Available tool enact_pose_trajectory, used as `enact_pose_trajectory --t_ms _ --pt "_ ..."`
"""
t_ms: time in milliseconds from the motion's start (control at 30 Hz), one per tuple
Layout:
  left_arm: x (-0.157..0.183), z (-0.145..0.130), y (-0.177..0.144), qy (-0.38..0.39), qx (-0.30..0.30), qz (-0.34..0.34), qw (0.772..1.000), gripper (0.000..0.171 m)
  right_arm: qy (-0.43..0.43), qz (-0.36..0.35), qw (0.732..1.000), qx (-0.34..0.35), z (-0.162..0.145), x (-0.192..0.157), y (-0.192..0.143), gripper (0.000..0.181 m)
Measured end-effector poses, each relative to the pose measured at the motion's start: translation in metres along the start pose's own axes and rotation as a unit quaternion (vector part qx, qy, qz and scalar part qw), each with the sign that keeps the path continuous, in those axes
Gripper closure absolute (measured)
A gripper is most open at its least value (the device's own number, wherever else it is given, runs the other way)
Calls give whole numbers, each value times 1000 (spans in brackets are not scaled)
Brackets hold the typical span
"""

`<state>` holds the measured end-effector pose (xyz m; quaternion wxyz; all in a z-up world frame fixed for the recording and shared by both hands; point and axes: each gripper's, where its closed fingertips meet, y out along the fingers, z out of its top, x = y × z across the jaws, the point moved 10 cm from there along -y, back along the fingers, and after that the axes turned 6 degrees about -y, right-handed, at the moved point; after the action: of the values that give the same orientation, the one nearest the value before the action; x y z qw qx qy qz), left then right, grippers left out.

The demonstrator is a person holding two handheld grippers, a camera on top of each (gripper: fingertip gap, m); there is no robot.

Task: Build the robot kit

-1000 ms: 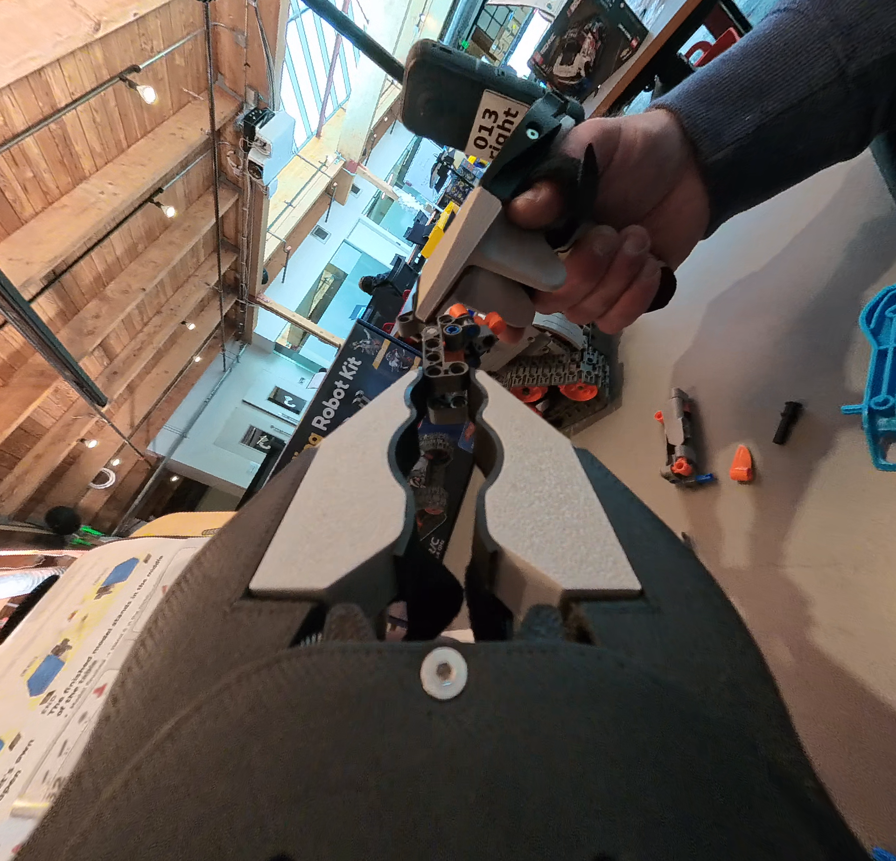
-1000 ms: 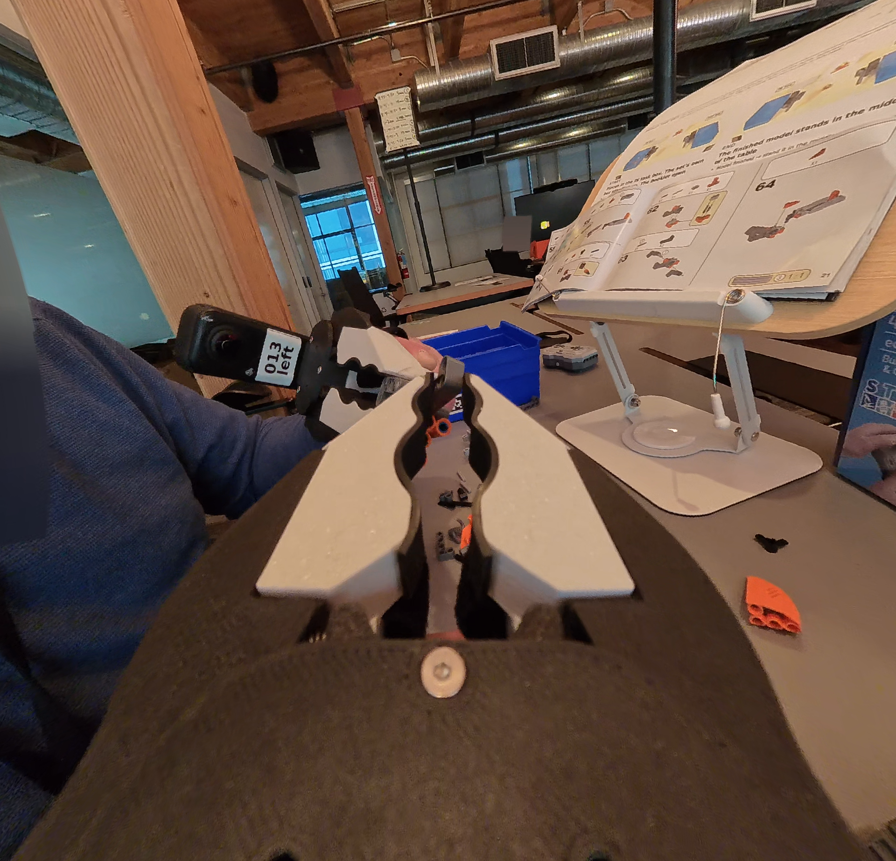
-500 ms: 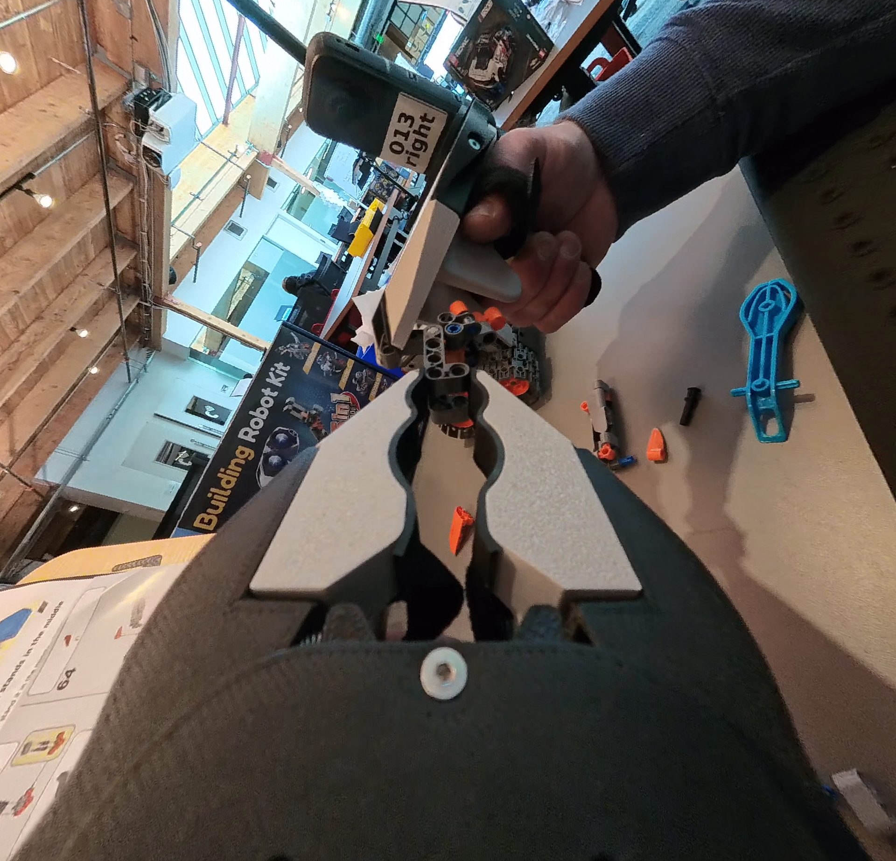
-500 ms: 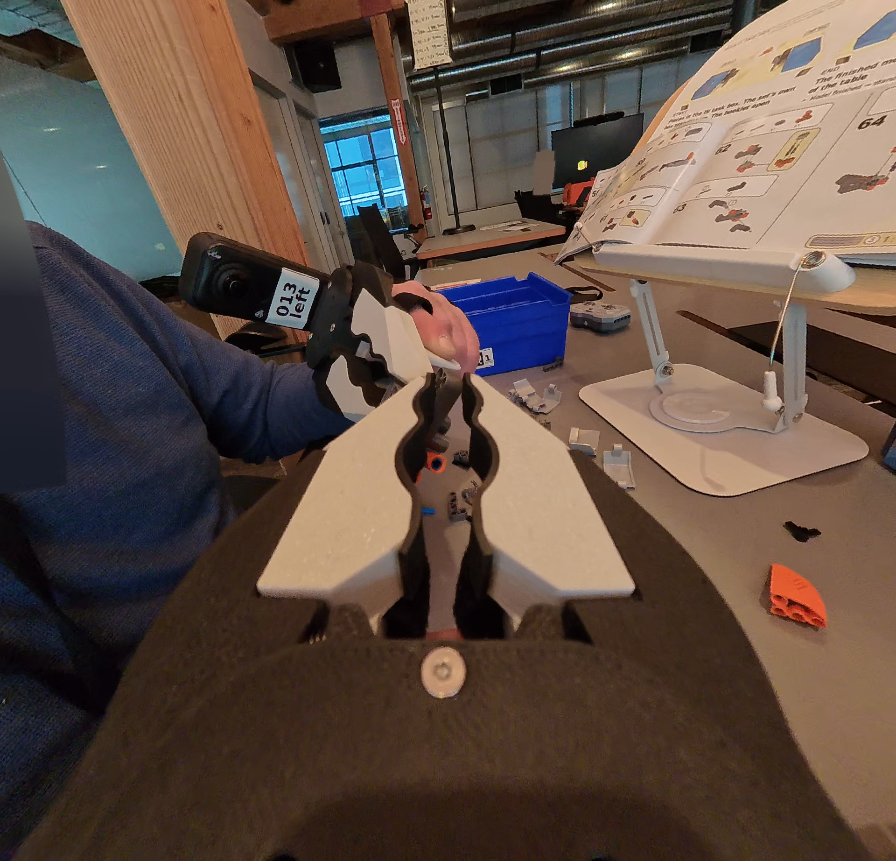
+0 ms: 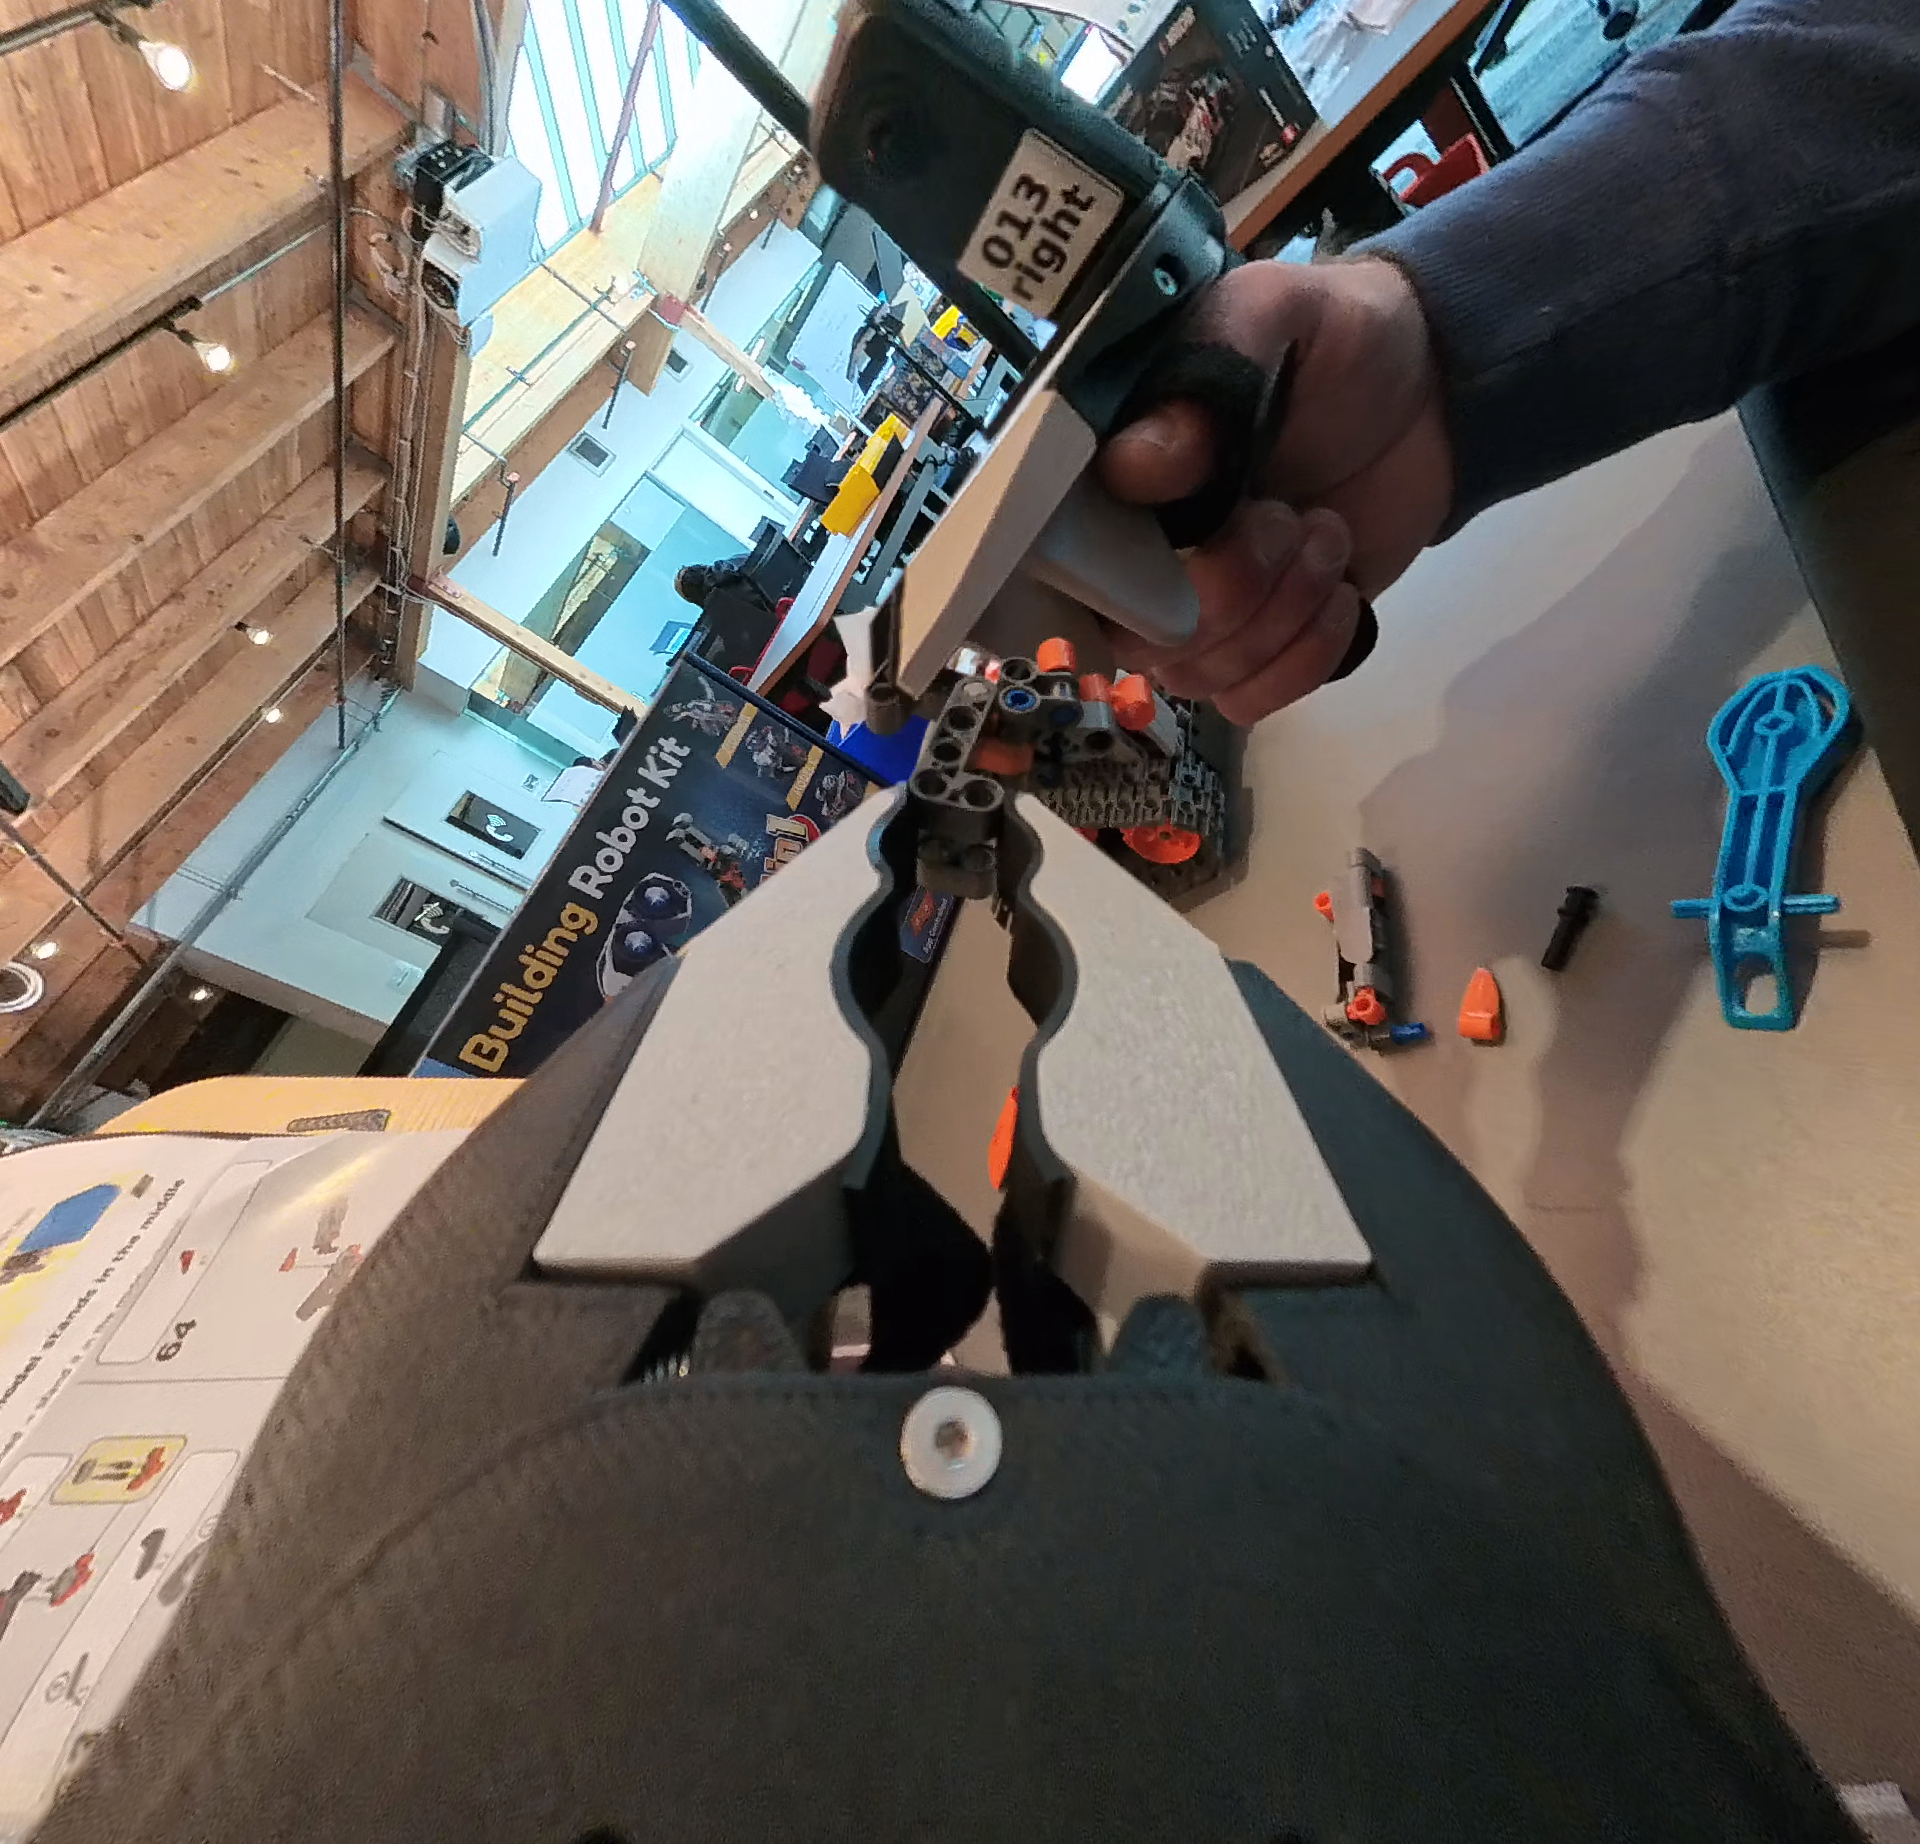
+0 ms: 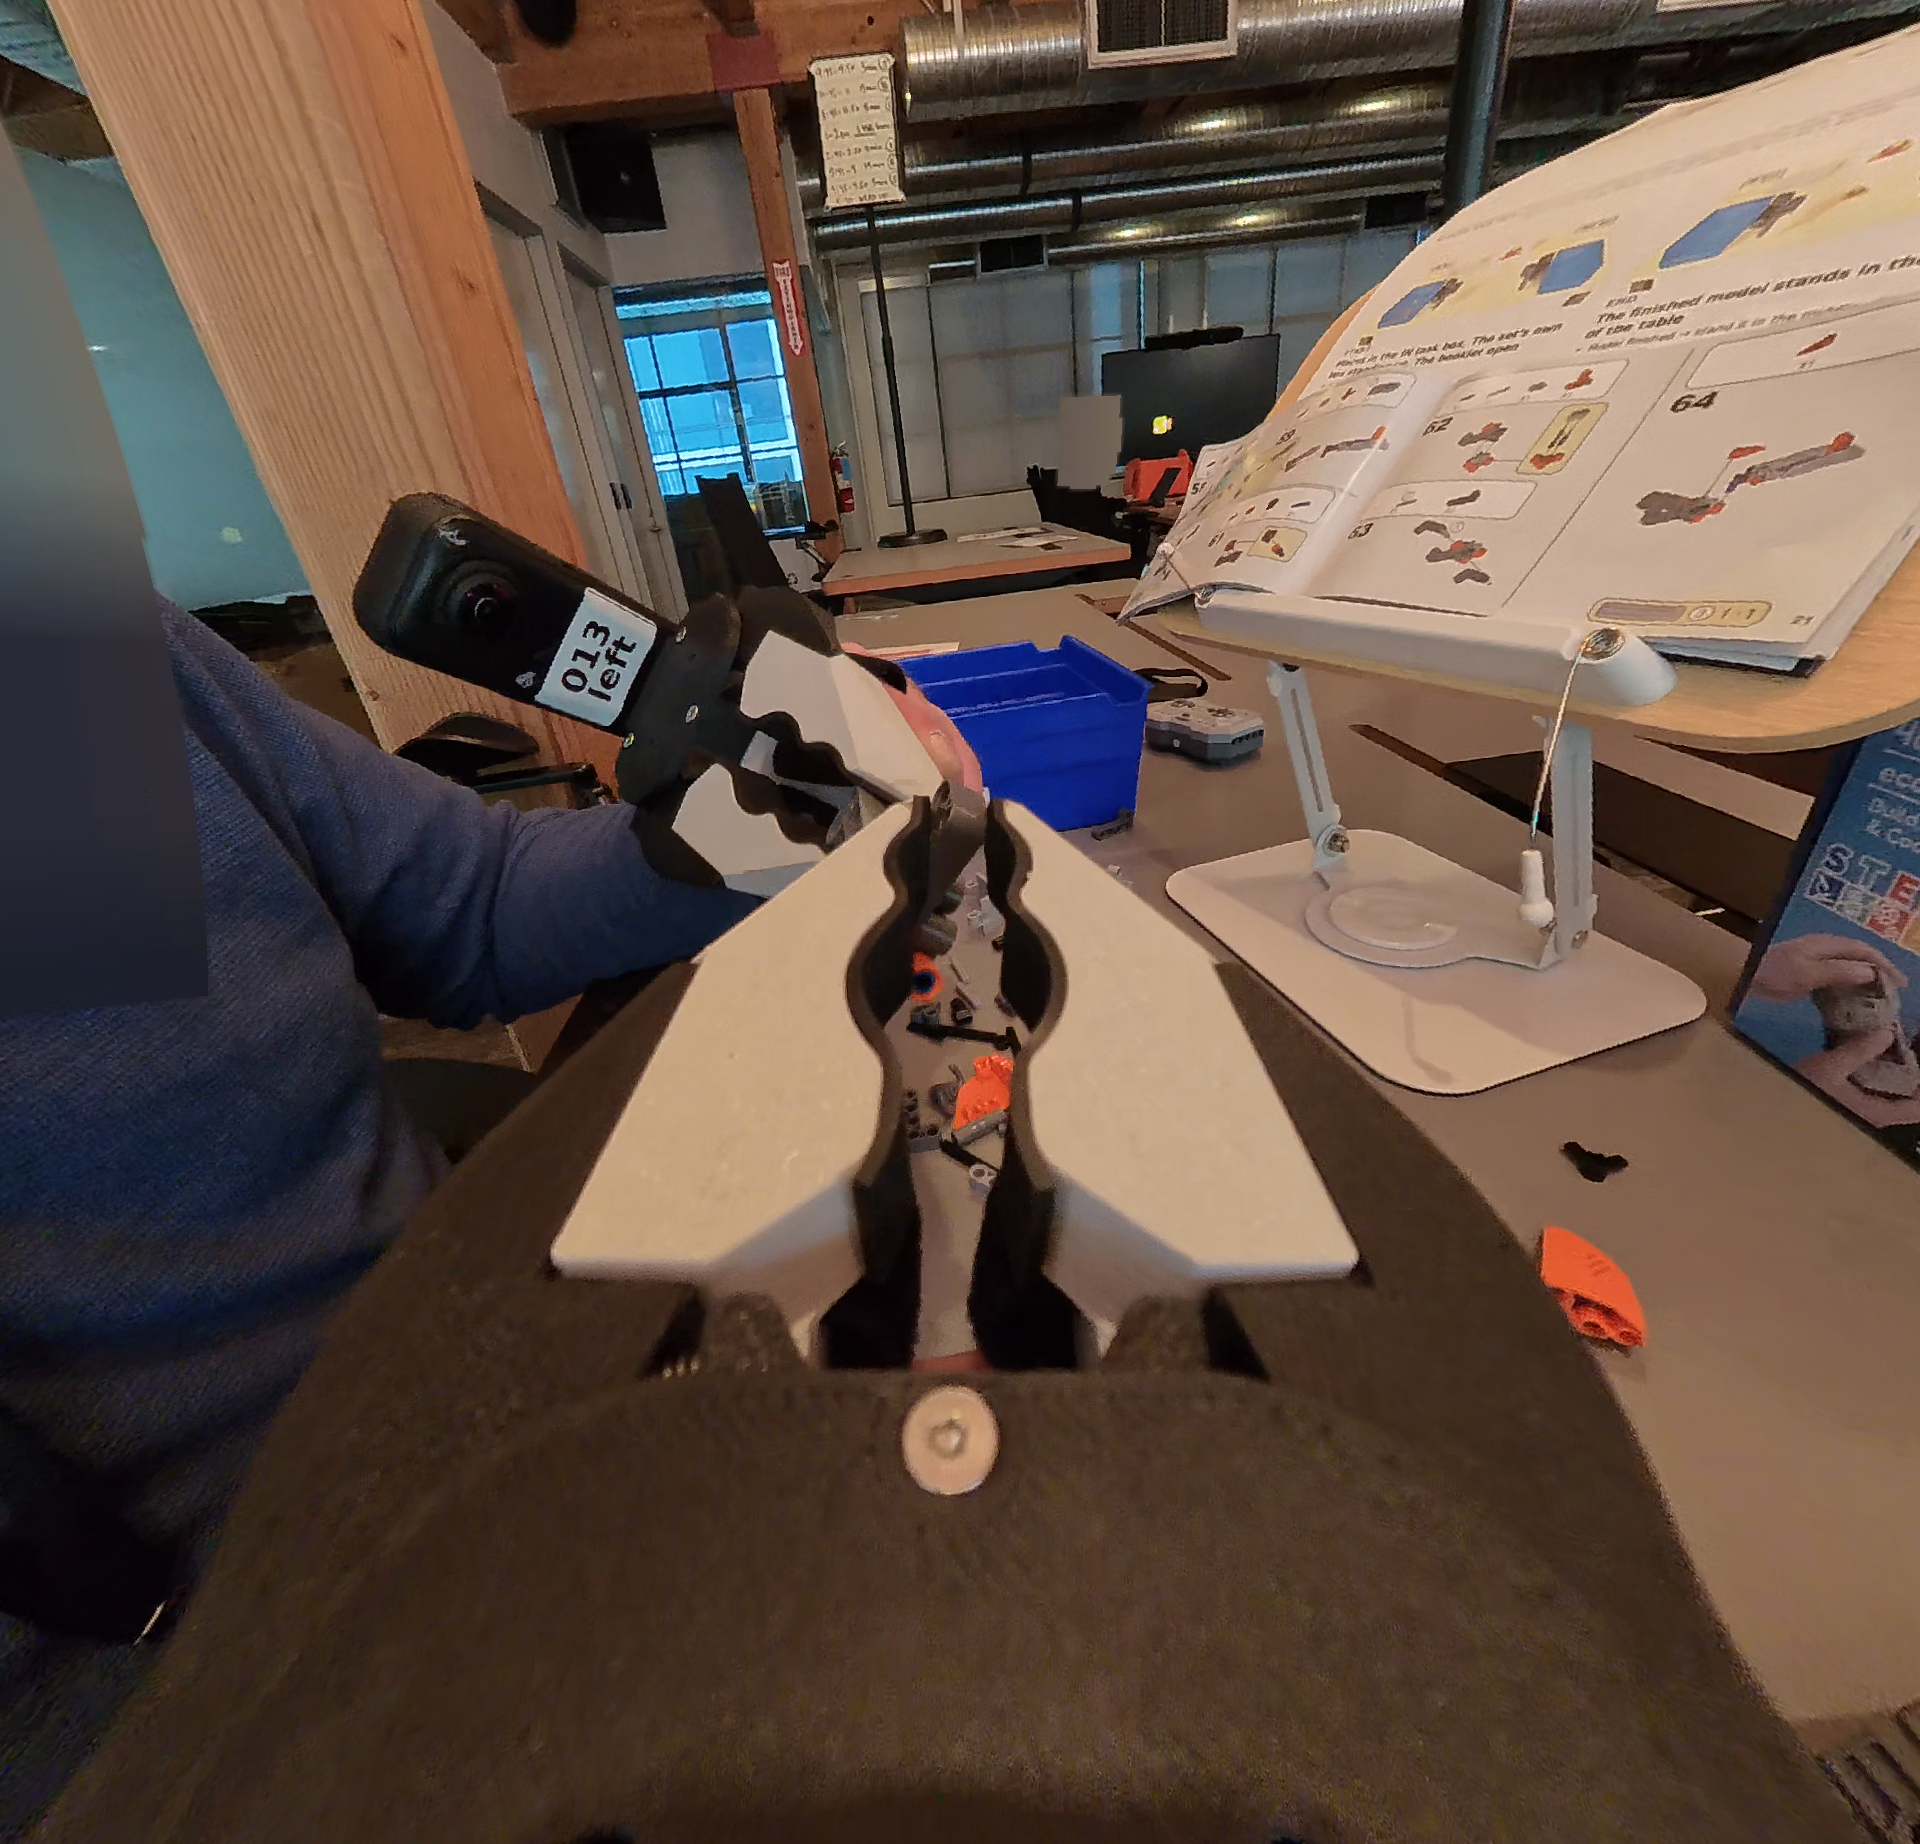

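**Both grippers pinching one small brick assembly above the table**

My left gripper (image 5: 961,838) has its tips pressed onto the dark beam end of a small grey, black and orange brick assembly (image 5: 1023,729), held up off the table (image 5: 1621,1223). My right gripper (image 6: 951,823) meets it from the other side, tips closed on a grey part of the same piece; the hand (image 5: 1299,506) gripping its handle shows in my left view. Behind the assembly sits a tracked model (image 5: 1143,807). Toward the table's near edge lie a blue plastic tool (image 5: 1766,838), a black pin (image 5: 1567,924) and an orange wedge (image 5: 1477,1005). A blue bin (image 6: 1039,719) and an open instruction booklet (image 6: 1558,444) on a white stand (image 6: 1434,953) sit farther back.
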<state>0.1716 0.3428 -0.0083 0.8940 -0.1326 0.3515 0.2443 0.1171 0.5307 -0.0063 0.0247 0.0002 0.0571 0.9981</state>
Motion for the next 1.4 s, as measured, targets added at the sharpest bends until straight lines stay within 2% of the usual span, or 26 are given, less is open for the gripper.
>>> enact_pose_trajectory --t_ms 333,800,1000,1100,1167,1233,1333,1400 --pt "-25 -2 -9 -113 24 49 992 160 -4 -6 1000 4 5 0 -8 175" --pt "-29 -5 -7 -133 7 73 988 159 -39 -10 998 -43 0 -5 -4 177" --pt "-23 -4 -2 -122 -8 68 990 160 -91 -12 991 -98 -14 -18 16 181" --pt "-27 -4 -4 -121 -10 78 990 160 -96 -6 992 -86 -3 -17 4 181" --pt "-30 -5 -5 -120 -16 85 989 160 -117 -41 990 -65 7 -13 -7 175" --pt "-29 -6 -4 -121 -18 80 989 160 -150 -84 983 -69 10 -11 -11 152" --pt "-26 -6 0 -115 -27 75 990 160 -195 -80 973 -94 4 -18 -4 152" --pt "-24 -7 1 -114 -34 74 990 160 -217 -104 965 -109 0 -19 2 163"
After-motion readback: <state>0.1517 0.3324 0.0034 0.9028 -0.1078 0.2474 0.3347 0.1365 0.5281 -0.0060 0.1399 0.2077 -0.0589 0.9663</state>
